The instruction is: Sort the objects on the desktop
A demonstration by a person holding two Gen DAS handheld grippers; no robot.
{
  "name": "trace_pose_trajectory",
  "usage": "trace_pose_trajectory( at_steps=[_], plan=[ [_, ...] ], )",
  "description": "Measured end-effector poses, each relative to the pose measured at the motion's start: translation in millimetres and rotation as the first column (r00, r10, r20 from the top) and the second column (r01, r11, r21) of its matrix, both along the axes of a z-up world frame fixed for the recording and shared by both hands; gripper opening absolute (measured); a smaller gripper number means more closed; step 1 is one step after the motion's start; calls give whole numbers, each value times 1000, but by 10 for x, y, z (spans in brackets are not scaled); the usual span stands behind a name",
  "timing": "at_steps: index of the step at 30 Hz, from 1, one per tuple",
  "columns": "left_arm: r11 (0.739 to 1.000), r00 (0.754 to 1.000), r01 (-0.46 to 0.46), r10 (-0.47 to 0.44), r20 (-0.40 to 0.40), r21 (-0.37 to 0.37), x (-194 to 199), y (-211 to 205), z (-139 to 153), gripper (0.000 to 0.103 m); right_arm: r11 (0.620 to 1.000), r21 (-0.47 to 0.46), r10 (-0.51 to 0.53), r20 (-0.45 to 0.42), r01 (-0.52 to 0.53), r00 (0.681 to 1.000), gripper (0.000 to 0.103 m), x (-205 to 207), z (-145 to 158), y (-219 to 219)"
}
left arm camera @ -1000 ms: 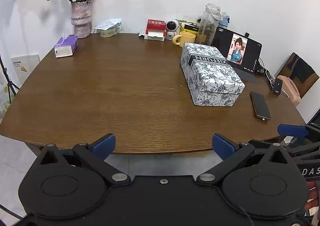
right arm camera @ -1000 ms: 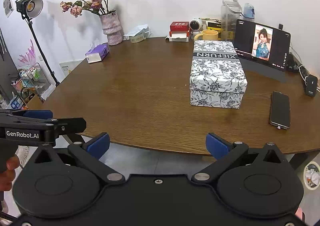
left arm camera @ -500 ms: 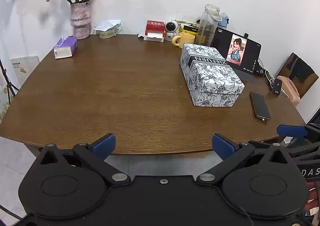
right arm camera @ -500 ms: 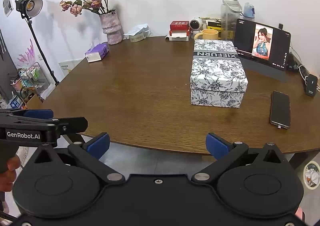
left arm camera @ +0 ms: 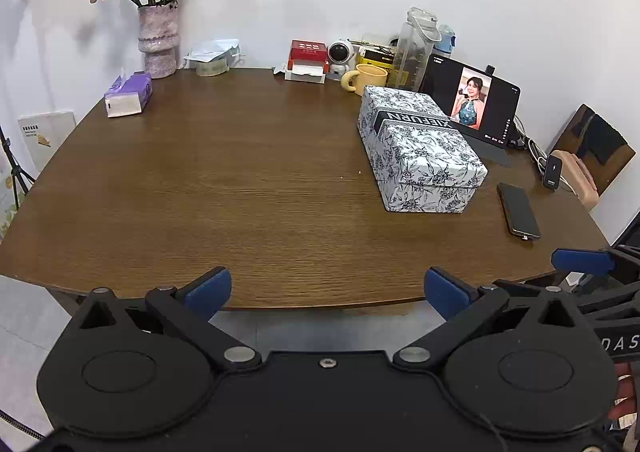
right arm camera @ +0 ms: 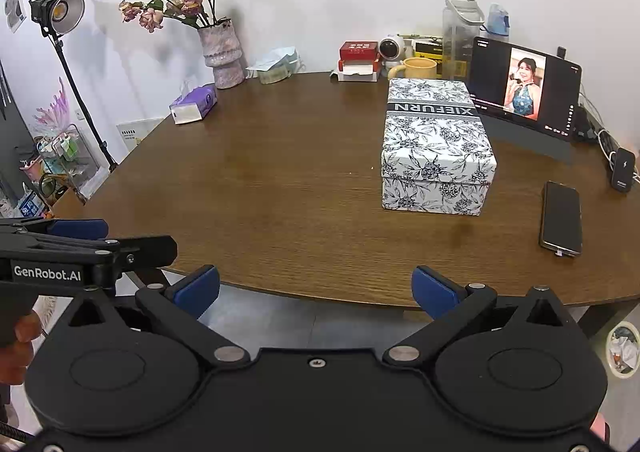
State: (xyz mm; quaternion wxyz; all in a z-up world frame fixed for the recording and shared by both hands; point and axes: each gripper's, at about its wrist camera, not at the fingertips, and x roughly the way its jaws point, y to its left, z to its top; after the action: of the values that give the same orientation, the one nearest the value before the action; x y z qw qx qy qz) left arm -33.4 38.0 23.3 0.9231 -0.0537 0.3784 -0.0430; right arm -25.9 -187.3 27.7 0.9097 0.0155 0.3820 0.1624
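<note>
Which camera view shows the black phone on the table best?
The right wrist view: the phone lies flat, nearer the picture's middle, its whole dark face visible right of the patterned box. In the left wrist view the phone sits further toward the edge, narrower and slanted.

Bright, even, sharp; fisheye-curved edges

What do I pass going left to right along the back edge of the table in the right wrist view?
Purple tissue pack → flower vase → red box → small white robot figure → yellow mug → clear water bottle → tablet.
</note>
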Motion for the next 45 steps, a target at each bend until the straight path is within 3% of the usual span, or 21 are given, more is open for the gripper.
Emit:
trace_pose_trajectory(
  at_steps=[45],
  plan=[
    [1000, 1000, -3, 2, 11, 13, -62, -43, 34, 103, 1000, 3, 4, 3, -4, 1000, 103, -40, 26, -19]
  ],
)
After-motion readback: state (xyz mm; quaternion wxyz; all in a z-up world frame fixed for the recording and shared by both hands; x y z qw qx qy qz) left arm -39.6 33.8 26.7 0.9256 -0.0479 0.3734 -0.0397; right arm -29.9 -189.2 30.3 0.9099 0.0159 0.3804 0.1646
